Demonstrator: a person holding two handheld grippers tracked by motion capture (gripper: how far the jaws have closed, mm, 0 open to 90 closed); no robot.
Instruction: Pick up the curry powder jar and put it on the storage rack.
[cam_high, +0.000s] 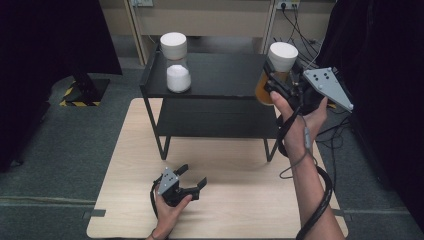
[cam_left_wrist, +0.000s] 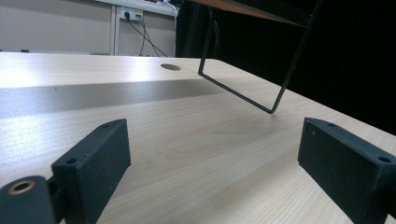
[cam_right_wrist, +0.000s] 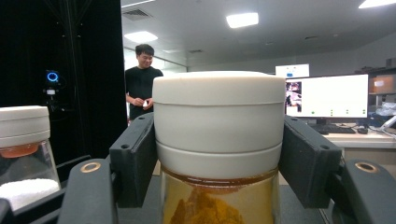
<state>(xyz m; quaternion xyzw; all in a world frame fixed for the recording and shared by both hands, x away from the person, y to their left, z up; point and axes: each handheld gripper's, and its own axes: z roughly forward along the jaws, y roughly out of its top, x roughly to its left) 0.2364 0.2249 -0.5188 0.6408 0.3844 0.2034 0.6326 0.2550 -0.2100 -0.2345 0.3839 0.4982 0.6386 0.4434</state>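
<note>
A jar of orange-yellow powder with a white lid is at the right end of the black shelf's top tier. My right gripper is shut on it, the pads pressing just below the lid. Whether its base touches the shelf I cannot tell. A second white-lidded jar holding white powder stands upright at the left end of that tier, and appears at the left edge in the right gripper view. My left gripper rests low on the wooden table, open, with nothing between its fingers.
The shelf's lower tier is bare, and its thin legs stand on the table ahead of the left gripper. Cables lie on the floor behind. A person in a black shirt and monitors are far off.
</note>
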